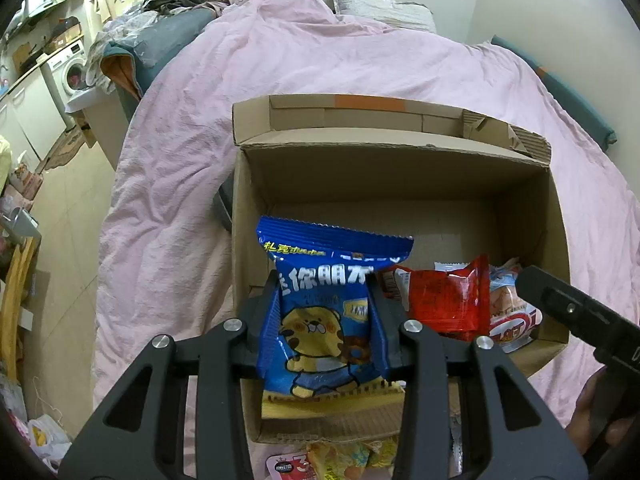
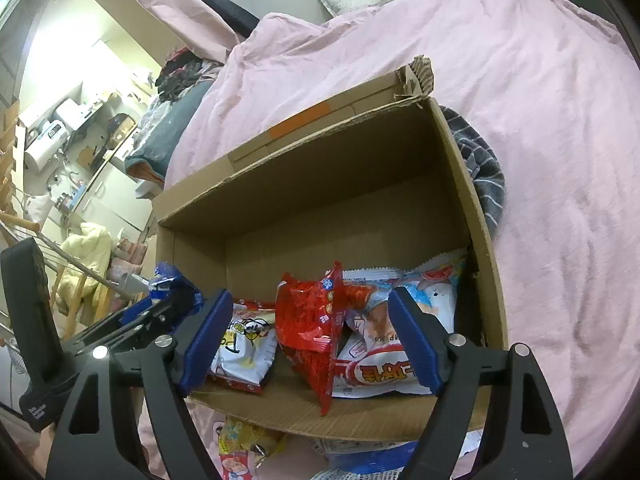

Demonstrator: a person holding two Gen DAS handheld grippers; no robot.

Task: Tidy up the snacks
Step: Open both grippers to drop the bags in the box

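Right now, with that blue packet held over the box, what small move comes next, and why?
Probably lower the left gripper and open it: it is shut on the blue snack bag above the cardboard box's bare left side.

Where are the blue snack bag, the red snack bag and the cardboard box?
blue snack bag (image 1: 320, 320), left wrist view, printed front.
red snack bag (image 2: 306, 320), right wrist view, front panel.
cardboard box (image 2: 280, 196), right wrist view, inner back wall.
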